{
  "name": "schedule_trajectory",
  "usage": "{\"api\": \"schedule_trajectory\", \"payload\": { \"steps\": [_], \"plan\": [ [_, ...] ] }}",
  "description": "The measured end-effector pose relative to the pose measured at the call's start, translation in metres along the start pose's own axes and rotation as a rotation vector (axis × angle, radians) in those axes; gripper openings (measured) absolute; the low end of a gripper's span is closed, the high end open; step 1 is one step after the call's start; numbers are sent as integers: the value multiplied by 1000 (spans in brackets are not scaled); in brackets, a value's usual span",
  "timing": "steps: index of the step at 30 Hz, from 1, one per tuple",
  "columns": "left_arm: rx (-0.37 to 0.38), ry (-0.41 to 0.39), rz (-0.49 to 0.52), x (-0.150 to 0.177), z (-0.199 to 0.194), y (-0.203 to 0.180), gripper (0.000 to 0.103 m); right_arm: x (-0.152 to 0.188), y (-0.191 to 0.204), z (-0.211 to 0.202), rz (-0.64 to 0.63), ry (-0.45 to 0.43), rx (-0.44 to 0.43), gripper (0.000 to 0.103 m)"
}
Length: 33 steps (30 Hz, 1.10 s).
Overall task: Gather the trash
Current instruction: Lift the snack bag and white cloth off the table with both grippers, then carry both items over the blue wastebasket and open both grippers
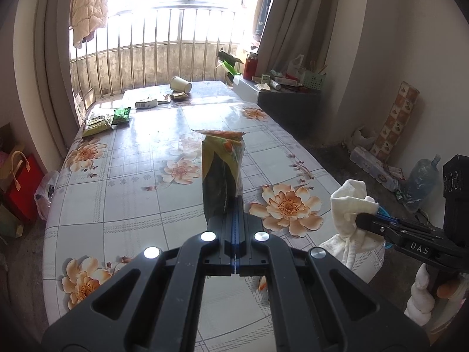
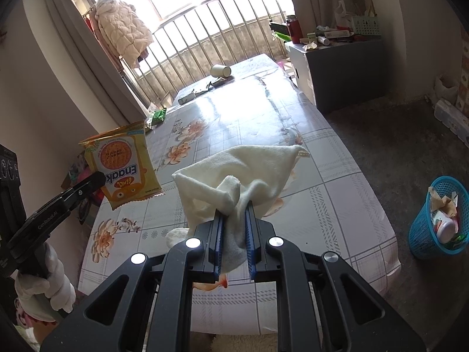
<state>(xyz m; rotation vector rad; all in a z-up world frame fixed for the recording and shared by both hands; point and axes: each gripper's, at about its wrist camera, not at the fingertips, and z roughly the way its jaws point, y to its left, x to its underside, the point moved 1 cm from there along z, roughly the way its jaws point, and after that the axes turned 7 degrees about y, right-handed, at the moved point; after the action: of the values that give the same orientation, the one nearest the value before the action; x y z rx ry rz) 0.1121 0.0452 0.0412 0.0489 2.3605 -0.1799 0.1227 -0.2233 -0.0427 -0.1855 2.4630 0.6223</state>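
Closest to us, the left gripper (image 1: 234, 202) has its jaws clenched tight on the bottom edge of a yellow snack packet (image 1: 222, 170), which stands up from them, edge-on in the left wrist view. From the right side we see that same snack packet (image 2: 124, 165) hanging in the air, upside down with its printed face showing, lifted clear of the desk (image 1: 140, 182) with the flowered cover. The left gripper (image 2: 99, 177) angles up from the lower left, held by a hand in a white glove (image 2: 48, 281).

The right gripper (image 2: 234, 208) tilts down toward the desk (image 2: 322, 176) and its jaws are grasping a bunched cream cloth (image 2: 249, 173); the fabric fills the narrow gap between the blue pads. In the left wrist view the cloth (image 1: 350, 205) sits off the desk's right edge, pinched by the right gripper (image 1: 362, 221) coming in from the right.

More wrappers (image 1: 107, 120) and a tipped-over paper cup (image 1: 181, 84) lie at the far end of the desk near the window. A blue basket (image 2: 422, 234) with trash in it stands on the floor to the right of the desk.
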Motion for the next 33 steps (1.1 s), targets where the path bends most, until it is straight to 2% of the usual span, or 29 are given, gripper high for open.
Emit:
{"api": "schedule_trajectory", "payload": {
  "steps": [9, 16, 23, 29, 33],
  "plan": [
    [60, -18, 77, -16, -5, -32, 0, 9, -17, -23, 62, -61, 7, 14],
    [164, 6, 181, -33, 8, -95, 0, 24, -64, -58, 174, -139, 40, 14],
    [318, 76, 302, -50, 37, -192, 0, 45, -148, -114, 355, -262, 137, 14],
    [456, 189, 421, -58, 76, -295, 0, 78, -236, -158, 547, -343, 234, 14],
    [497, 268, 504, -53, 115, -365, 0, 93, -296, -173, 672, -367, 286, 14]
  ]
}}
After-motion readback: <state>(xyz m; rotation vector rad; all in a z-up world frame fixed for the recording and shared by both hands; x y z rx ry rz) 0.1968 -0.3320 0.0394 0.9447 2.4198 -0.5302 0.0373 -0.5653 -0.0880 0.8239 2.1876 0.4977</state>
